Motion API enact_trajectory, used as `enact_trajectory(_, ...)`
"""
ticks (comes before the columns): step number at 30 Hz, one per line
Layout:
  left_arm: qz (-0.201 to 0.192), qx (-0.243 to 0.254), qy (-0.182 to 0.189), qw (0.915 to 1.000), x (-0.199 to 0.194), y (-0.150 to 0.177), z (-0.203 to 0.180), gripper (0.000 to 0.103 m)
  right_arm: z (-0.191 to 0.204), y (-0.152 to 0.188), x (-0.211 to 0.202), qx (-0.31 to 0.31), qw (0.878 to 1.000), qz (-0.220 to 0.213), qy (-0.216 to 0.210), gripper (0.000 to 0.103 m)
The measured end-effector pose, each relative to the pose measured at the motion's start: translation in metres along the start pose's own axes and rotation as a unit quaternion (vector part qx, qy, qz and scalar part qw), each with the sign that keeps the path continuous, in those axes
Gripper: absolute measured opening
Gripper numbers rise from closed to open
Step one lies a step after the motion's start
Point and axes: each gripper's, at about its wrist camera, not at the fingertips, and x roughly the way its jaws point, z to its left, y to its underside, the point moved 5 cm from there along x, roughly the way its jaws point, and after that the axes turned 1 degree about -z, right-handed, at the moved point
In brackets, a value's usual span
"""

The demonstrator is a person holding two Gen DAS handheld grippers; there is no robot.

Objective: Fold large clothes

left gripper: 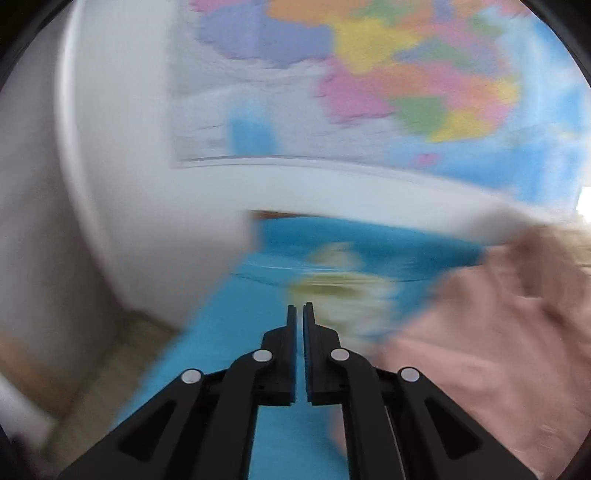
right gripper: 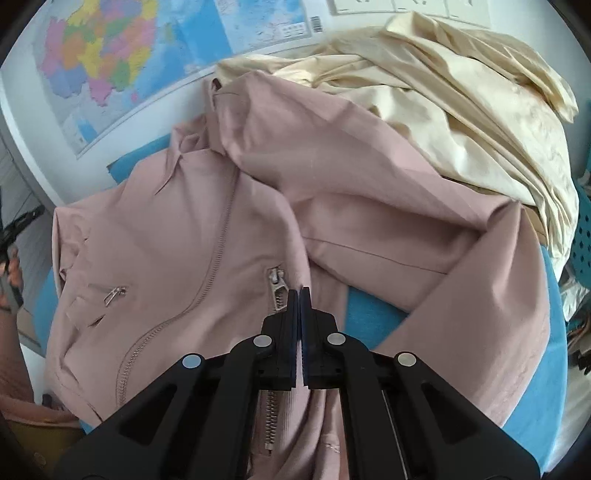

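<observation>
Two grippers, both closed. The right gripper (right gripper: 299, 291) has its jaws pressed together with the tips on a raised fold of the pink jacket (right gripper: 229, 236), just right of a pocket zipper (right gripper: 277, 286); whether a pinch of cloth sits between the pads cannot be told. The left gripper (left gripper: 299, 306) has its jaws all but touching, with nothing between them, held in the air over the blue cover (left gripper: 221, 332); that view is smeared with blur.

One pink jacket lies spread front-up on the blue cover (right gripper: 373, 314). It shows a collar at the far end, one long curved front zipper (right gripper: 218, 240) and two short pocket zippers, the second (right gripper: 115, 293) to the left. One sleeve is folded across the body towards the right, creased and bunched. In the left wrist view the jacket (left gripper: 480, 350) fills the lower right corner.

One cream garment (right gripper: 461, 110) lies crumpled beyond the jacket, touching it. Two coloured maps are on the white wall (left gripper: 129, 184): one (right gripper: 99, 62) at the left, another (right gripper: 255, 22) beside it. A blue perforated basket (right gripper: 583, 236) sits at the right edge, its contents hidden. A person's hand (right gripper: 13, 273) shows at the left edge
</observation>
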Motion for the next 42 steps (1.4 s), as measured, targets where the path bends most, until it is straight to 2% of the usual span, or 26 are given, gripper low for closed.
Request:
enact_trajectory(1, 0.033, 0.005, 0.006, 0.9994, 0.01, 0.006, 0.001, 0.02, 0.001, 0.002, 0.001, 0.001, 1.0, 0.003, -0.003, 0.007)
enact_trajectory(2, 0.063, -0.002, 0.051, 0.9967, 0.016, 0.016, -0.004, 0.037, 0.001, 0.005, 0.001, 0.005, 1.0, 0.006, -0.008, 0.008)
enact_trajectory(3, 0.076, -0.001, 0.082, 0.9937, 0.015, 0.026, -0.01, 0.041, 0.001, 0.007, 0.001, 0.006, 1.0, 0.008, -0.014, 0.012)
enact_trajectory(5, 0.096, 0.039, 0.131, 0.9859, 0.008, 0.055, -0.034, 0.065, -0.001, 0.01, -0.001, 0.01, 1.0, 0.006, -0.017, 0.014)
enact_trajectory(7, 0.109, 0.042, 0.178, 0.9771, -0.004, 0.084, -0.05, 0.077, -0.002, 0.01, -0.003, 0.014, 1.0, 0.007, -0.02, 0.02)
enact_trajectory(9, 0.131, 0.02, 0.23, 0.9643, -0.015, 0.107, -0.062, 0.083, -0.003, 0.011, -0.004, 0.015, 1.0, 0.006, -0.017, 0.024)
enact_trajectory(11, 0.154, 0.009, 0.241, 0.958, -0.017, 0.128, -0.072, 0.085, -0.001, 0.013, -0.005, 0.013, 1.0, 0.009, -0.023, 0.025)
enact_trajectory(13, 0.158, 0.029, 0.227, 0.9606, -0.019, 0.143, -0.083, 0.081, 0.001, 0.014, -0.004, 0.011, 1.0, 0.008, -0.026, 0.031)
enact_trajectory(14, 0.142, 0.043, 0.216, 0.9651, -0.023, 0.145, -0.087, 0.063, 0.002, 0.014, -0.004, 0.011, 0.999, 0.008, -0.029, 0.031)
enact_trajectory(15, 0.141, 0.055, 0.21, 0.9659, -0.024, 0.145, -0.088, 0.053, 0.003, 0.015, -0.004, 0.01, 0.999, 0.008, -0.029, 0.031)
enact_trajectory(16, 0.144, 0.051, 0.213, 0.9651, -0.024, 0.142, -0.086, 0.032, 0.004, 0.015, -0.005, 0.01, 0.999, 0.007, -0.03, 0.031)
enact_trajectory(17, 0.15, 0.041, 0.22, 0.9629, -0.021, 0.141, -0.083, 0.003, 0.004, 0.016, -0.006, 0.012, 0.999, 0.006, -0.034, 0.031)
enact_trajectory(18, 0.157, 0.025, 0.22, 0.9624, -0.017, 0.136, -0.074, 0.004, 0.005, 0.016, -0.007, 0.013, 0.999, 0.004, -0.037, 0.031)
enact_trajectory(23, 0.108, -0.004, 0.105, 0.9886, -0.006, 0.087, -0.015, 0.004, 0.007, 0.015, -0.016, 0.019, 0.998, -0.003, -0.057, 0.031)
enact_trajectory(25, 0.085, -0.015, 0.013, 0.9962, -0.002, 0.064, 0.015, 0.005, 0.009, 0.013, -0.02, 0.018, 0.998, -0.008, -0.061, 0.031)
enact_trajectory(27, 0.086, -0.001, -0.095, 0.9918, 0.003, 0.052, 0.034, 0.023, 0.01, 0.012, -0.022, 0.017, 0.998, -0.011, -0.063, 0.031)
enact_trajectory(28, 0.098, 0.001, -0.117, 0.9883, 0.005, 0.05, 0.038, 0.037, 0.01, 0.012, -0.023, 0.019, 0.998, -0.013, -0.063, 0.031)
enact_trajectory(29, 0.099, 0.002, -0.094, 0.9907, 0.003, 0.051, 0.034, 0.038, 0.009, 0.012, -0.023, 0.02, 0.998, -0.013, -0.063, 0.032)
enact_trajectory(30, 0.097, 0.013, -0.049, 0.994, -0.004, 0.056, 0.022, 0.04, 0.007, 0.013, -0.024, 0.024, 0.998, -0.013, -0.064, 0.037)
enact_trajectory(31, 0.096, 0.023, -0.023, 0.9948, -0.009, 0.061, 0.015, 0.046, 0.006, 0.014, -0.025, 0.028, 0.997, -0.014, -0.065, 0.047)
enact_trajectory(32, 0.096, 0.033, 0.014, 0.9947, -0.017, 0.067, 0.001, 0.055, 0.004, 0.016, -0.026, 0.032, 0.997, -0.017, -0.067, 0.05)
enact_trajectory(33, 0.092, 0.043, 0.077, 0.9919, -0.03, 0.078, -0.017, 0.058, 0.002, 0.017, -0.028, 0.035, 0.997, -0.018, -0.07, 0.058)
enact_trajectory(34, 0.091, 0.047, 0.116, 0.988, -0.039, 0.085, -0.027, 0.063, 0.0, 0.019, -0.031, 0.04, 0.996, -0.019, -0.072, 0.065)
enact_trajectory(36, 0.098, 0.056, 0.204, 0.9724, -0.06, 0.106, -0.054, 0.073, -0.005, 0.024, -0.037, 0.047, 0.996, -0.019, -0.078, 0.069)
enact_trajectory(39, 0.112, 0.066, 0.273, 0.9532, -0.077, 0.134, -0.086, 0.076, -0.009, 0.034, -0.042, 0.049, 0.995, -0.009, -0.084, 0.08)
enact_trajectory(42, 0.147, 0.075, 0.321, 0.9325, -0.087, 0.163, -0.109, 0.077, -0.007, 0.051, -0.04, 0.041, 0.993, 0.021, -0.104, 0.082)
